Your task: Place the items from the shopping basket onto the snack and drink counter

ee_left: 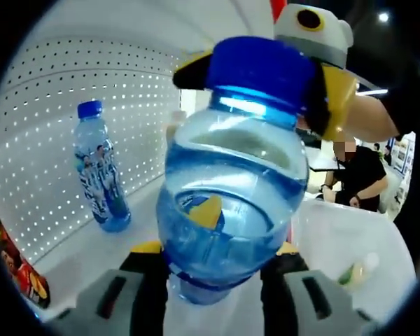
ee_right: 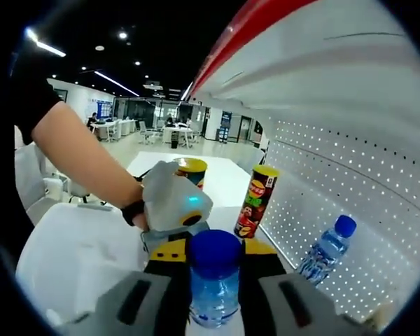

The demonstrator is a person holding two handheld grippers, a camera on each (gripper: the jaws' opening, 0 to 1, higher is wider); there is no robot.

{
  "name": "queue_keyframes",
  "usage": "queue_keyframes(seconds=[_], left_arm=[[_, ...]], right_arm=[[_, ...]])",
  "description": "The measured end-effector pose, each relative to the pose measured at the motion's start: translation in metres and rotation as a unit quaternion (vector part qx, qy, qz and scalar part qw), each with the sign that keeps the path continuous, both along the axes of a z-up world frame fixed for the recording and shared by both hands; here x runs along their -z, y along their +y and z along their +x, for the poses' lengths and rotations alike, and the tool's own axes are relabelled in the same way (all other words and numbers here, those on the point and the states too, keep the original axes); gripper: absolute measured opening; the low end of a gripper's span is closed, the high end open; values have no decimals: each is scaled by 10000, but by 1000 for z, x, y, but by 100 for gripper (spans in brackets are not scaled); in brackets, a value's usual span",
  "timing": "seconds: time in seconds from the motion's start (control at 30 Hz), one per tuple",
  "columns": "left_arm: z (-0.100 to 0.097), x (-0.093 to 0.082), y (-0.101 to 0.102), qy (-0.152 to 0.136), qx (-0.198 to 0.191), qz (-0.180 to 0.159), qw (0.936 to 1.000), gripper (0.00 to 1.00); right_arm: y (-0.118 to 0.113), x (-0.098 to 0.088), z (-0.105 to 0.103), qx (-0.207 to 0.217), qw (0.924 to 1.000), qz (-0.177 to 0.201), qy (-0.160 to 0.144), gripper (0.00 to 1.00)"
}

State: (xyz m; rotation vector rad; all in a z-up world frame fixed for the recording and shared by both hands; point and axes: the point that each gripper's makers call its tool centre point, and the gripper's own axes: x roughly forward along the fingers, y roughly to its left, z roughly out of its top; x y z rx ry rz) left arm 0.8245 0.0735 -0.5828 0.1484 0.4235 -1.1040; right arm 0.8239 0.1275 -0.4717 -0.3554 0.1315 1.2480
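A clear water bottle (ee_left: pixel 231 203) with a blue cap stands upright between the jaws of my left gripper (ee_left: pixel 213 255), which is shut on its body. The same bottle (ee_right: pixel 213 280) sits between the jaws of my right gripper (ee_right: pixel 213 262), shut on it from the opposite side. The two grippers face each other: the right gripper (ee_left: pixel 318 66) shows behind the cap, and the left gripper (ee_right: pixel 173 206) shows beyond the bottle in a person's hand. The white shopping basket (ee_left: pixel 350 231) (ee_right: pixel 77 252) lies beside them. A second water bottle (ee_left: pixel 101 175) (ee_right: pixel 327 252) stands on the counter shelf.
A white pegboard wall (ee_left: pixel 70 119) backs the shelf. Two tall chip cans (ee_right: pixel 255 199) (ee_right: pixel 189 170) stand on the shelf; a red can (ee_left: pixel 21 273) sits at the lower left. A green and white item (ee_left: pixel 357 271) lies in the basket. A person sits in the background.
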Motion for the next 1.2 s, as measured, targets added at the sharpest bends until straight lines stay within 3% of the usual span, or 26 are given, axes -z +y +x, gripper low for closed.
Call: queue_keyframes(seconds=[0.57,0.93,1.2], left_arm=[[13,5,-3,-51,77,-299,9995,52],[14,7,-3,12,7,-249,9997,52],[15,-2,1,-131,-119,-255,9995,52]], right_arm=[[-13,6,13,296,9994,-100,177,24],[-13,6,15,442,9985,-215,222,26],[-11,-7,11,452,9989,-130,76,28]])
